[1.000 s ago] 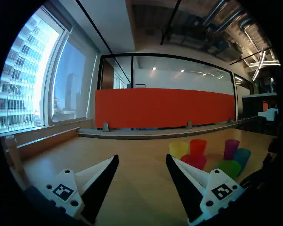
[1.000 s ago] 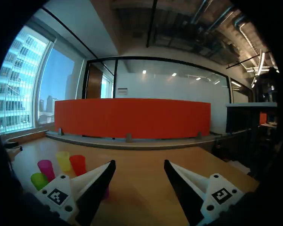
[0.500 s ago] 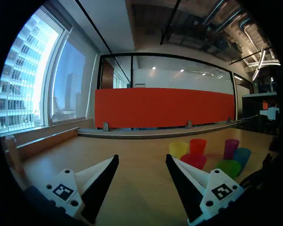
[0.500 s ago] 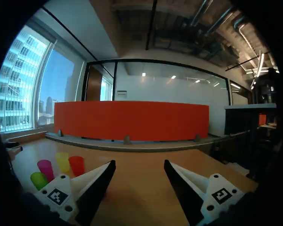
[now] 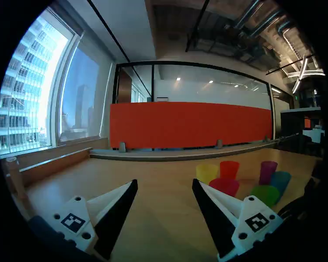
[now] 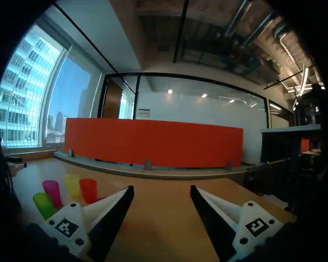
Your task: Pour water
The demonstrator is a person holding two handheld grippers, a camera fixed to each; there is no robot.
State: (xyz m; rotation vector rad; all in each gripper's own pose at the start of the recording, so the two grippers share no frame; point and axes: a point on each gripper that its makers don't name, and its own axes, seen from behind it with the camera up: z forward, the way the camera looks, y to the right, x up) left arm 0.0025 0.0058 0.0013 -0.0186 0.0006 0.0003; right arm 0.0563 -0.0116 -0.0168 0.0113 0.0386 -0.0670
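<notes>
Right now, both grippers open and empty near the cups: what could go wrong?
1. The translucent plastic cups stand bunched; the left gripper reaching for one could topple neighbours.
2. In the right gripper view, the right gripper has its own finger hiding part of the cluster, so its approach may clip a cup.

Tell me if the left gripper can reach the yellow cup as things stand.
Probably yes: the left gripper is open, and nothing but bare table lies between it and the yellow cup.
</notes>
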